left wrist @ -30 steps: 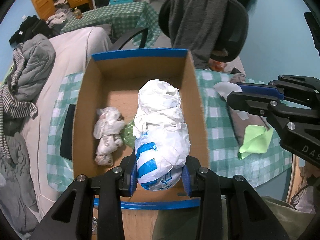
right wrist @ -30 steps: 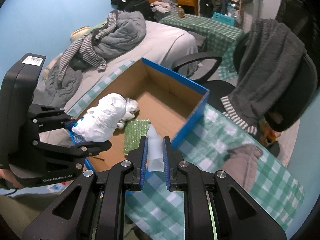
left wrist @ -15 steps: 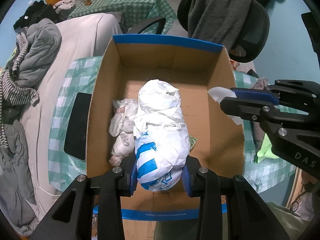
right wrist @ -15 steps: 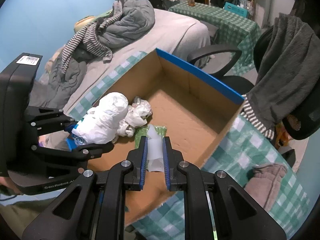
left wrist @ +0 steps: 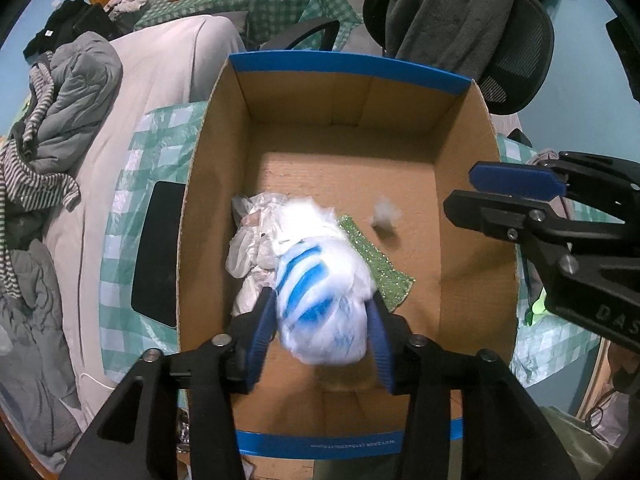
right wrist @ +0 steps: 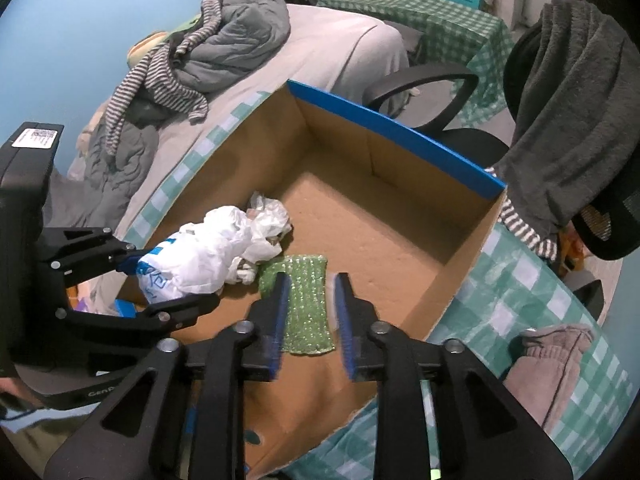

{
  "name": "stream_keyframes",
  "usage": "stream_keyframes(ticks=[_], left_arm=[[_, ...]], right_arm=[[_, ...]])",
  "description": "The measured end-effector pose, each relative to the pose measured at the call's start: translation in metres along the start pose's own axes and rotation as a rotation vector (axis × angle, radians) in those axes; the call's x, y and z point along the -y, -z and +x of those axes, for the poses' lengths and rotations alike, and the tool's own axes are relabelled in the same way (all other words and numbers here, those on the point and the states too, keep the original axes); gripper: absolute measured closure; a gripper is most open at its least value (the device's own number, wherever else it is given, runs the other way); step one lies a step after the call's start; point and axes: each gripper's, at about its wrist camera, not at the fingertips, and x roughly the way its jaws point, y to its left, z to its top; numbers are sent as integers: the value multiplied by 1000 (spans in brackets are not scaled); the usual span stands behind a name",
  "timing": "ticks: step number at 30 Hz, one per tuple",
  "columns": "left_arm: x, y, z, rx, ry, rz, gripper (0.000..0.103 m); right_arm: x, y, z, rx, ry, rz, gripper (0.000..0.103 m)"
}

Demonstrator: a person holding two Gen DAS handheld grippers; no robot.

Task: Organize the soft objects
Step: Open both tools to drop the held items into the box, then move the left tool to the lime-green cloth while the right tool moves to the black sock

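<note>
Left gripper (left wrist: 322,328): it's over the near end of the box, blue pads spread wide on either side of the white-and-blue plastic bundle (left wrist: 320,300). The bundle is blurred in the left wrist view, and I can't tell for sure whether the pads are gripping it or only flanking it.

White-and-blue bundle: inside the cardboard box (left wrist: 224,184), toward its left wall. From the right wrist view it sits between the left gripper's two black fingers (right wrist: 176,308), its far end touching the crumpled pale bag.

Crumpled pale bag (left wrist: 250,248): on the box floor, pressed against the bundle's left side, close to the left wall.

Green bubble-wrap sheet (right wrist: 306,300): flat on the box floor, just right of the bundle, one edge tucked under it.

Right gripper (right wrist: 308,318): fingers apart, nothing between them, and the green sheet shows through the gap.

White scrap (left wrist: 386,216): a small pale wisp, blurred, above the box floor to the right of the bundle, clear of both grippers. I can't tell if it touches the cardboard.

Box: open top, blue-taped rims, standing on the green checked tablecloth (right wrist: 532,292).

Around it: a brownish folded cloth (right wrist: 548,356) lies on the table right of the box, and a grey garment (right wrist: 568,92) is draped over the office chair behind.
</note>
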Motion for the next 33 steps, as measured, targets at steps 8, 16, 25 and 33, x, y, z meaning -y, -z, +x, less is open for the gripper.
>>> stream_keyframes(ticks=[8,16,25,33], left_arm=[[8,-2,-13,21,4,-2,45],[34,-2,-27,38,24,8,43],[78,4,-34,34,39,58,42],[122,8,-34,25,56,121,42]], right_arm=[[4,4,-18,31,29,9,54],[21,21,-41,49,48,54,50],[59,56,-73,67,66,153,48],[97,95,-99,74,103,235,48]])
